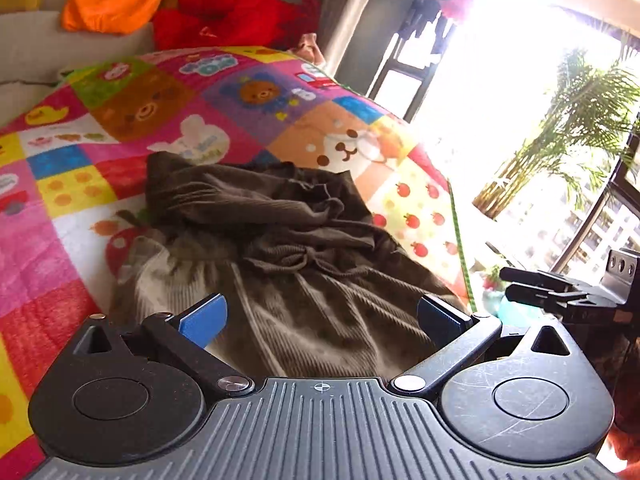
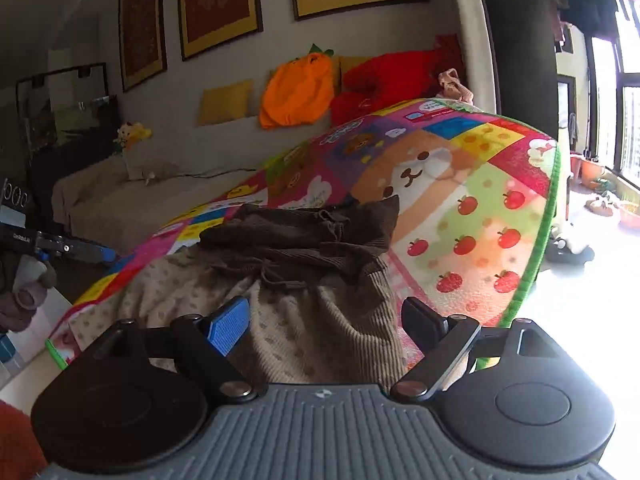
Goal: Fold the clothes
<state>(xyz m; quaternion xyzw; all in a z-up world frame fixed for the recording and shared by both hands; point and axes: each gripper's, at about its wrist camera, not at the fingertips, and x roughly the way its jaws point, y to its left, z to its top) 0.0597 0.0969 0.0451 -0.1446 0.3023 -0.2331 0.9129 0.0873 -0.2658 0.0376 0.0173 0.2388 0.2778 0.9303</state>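
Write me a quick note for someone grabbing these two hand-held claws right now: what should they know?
Left gripper: open, holding nothing, above the brown garment.
Right gripper: open, also holding nothing, over the same garment.
The garment lies bunched on the colourful play mat, drawstring tangled, with a lighter spotted layer showing at the near end.
Done: no neat fold visible yet.
Left: spread it flat, then fold it.

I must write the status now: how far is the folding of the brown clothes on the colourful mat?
Done: little. The brown ribbed garment lies bunched on the colourful mat, drawstring loose, partly over a pale dotted piece. In hand: nothing; the left gripper and right gripper are open above the cloth. Left: spreading flat, then folding.
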